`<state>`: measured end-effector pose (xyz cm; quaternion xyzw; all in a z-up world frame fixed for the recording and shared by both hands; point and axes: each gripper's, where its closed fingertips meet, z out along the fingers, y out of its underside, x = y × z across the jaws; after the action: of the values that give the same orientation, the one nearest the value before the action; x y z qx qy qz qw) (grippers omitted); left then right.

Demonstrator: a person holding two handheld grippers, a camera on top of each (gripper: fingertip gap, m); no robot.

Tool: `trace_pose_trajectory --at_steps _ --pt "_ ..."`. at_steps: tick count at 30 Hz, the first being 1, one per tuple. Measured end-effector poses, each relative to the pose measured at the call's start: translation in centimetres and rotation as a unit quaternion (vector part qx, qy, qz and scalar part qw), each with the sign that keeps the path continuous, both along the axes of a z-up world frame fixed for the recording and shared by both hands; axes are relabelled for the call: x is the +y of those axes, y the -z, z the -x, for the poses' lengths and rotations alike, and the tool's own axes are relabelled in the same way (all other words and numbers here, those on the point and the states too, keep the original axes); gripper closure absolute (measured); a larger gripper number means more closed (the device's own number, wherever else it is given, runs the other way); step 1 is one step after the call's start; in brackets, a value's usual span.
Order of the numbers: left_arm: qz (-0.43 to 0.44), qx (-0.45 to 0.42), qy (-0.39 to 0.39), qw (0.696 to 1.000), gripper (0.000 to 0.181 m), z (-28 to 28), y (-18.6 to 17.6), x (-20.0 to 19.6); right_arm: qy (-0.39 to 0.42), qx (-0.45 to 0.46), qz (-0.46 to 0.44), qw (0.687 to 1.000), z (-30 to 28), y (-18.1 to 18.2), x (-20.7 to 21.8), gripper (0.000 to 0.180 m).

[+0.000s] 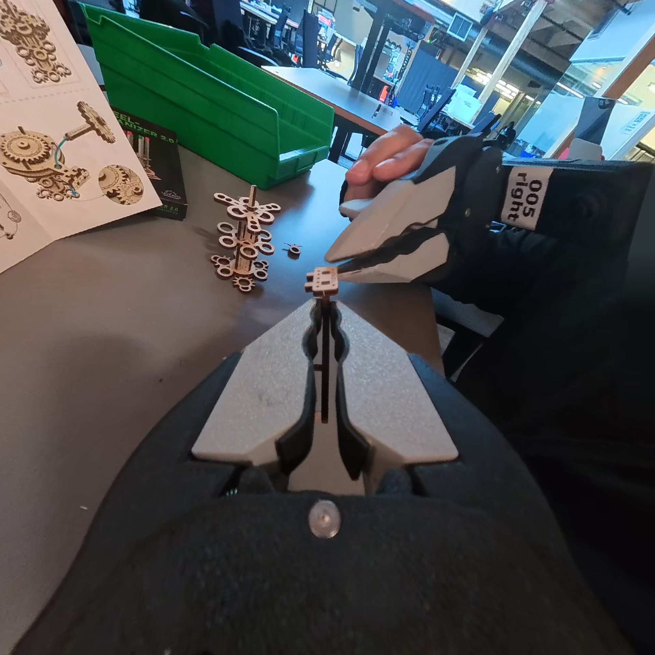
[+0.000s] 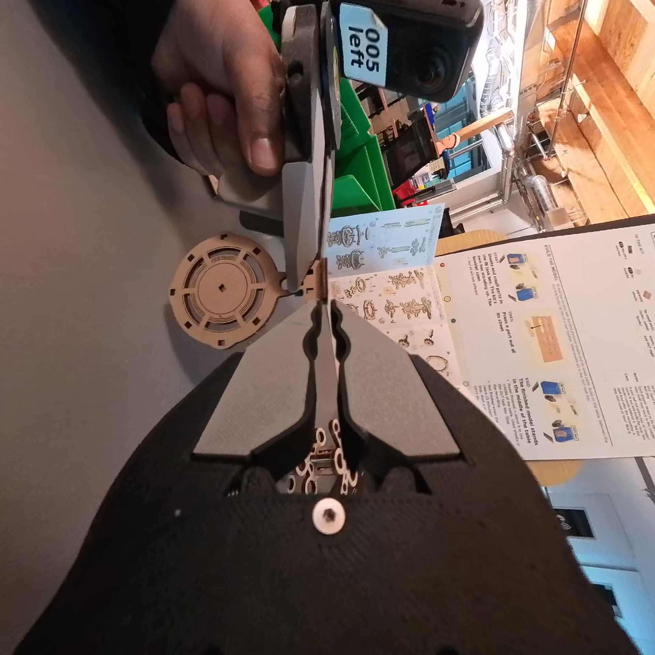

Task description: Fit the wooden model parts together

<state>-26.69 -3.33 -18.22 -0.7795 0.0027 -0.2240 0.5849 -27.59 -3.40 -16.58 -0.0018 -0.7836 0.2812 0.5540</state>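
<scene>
My left gripper [image 1: 323, 301] has its fingers pressed together on a thin dark wooden strip [image 1: 325, 354] running back between them, and a small notched wooden block [image 1: 322, 281] sits right at its tips. My right gripper [image 1: 336, 267] comes in from the right, its fingers nearly closed, tips touching the block's edge; I cannot tell whether it truly pinches it. Beyond and left of both tips stands the part-built wooden model [image 1: 244, 241] on the grey table [image 1: 106, 336].
</scene>
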Motion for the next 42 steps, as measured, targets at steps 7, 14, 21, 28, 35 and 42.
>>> trace_pose_trajectory --at_steps 7,14,21,28,35,42 --pt "0.004 0.002 -0.001 1.000 0.180 -0.1 0.1 0.1 -0.007 -0.003 -0.003 1.000 -0.1 0.2 -0.2 0.177" --pt "0.005 -0.005 0.012 1.000 0.171 -0.7 0.2 0.2 -0.006 -0.003 -0.001 1.000 0.1 0.3 -0.5 0.180" --pt "0.009 0.031 -0.007 0.999 0.181 -0.9 0.9 1.3 -0.019 -0.018 0.020 0.999 -0.2 0.3 -1.1 0.180" --pt "0.017 0.013 0.006 1.000 0.181 -1.3 1.1 1.3 -0.020 0.023 -0.036 0.999 -0.5 0.7 -0.9 0.180" --pt "0.034 0.035 0.015 0.999 0.181 -1.7 1.6 1.0 -0.017 0.048 -0.073 0.996 -0.8 0.9 -1.1 0.180" --pt "0.008 0.012 -0.004 1.000 0.180 -1.1 0.4 0.8 0.017 0.145 -0.120 0.982 -0.1 -0.3 -1.1 0.180"
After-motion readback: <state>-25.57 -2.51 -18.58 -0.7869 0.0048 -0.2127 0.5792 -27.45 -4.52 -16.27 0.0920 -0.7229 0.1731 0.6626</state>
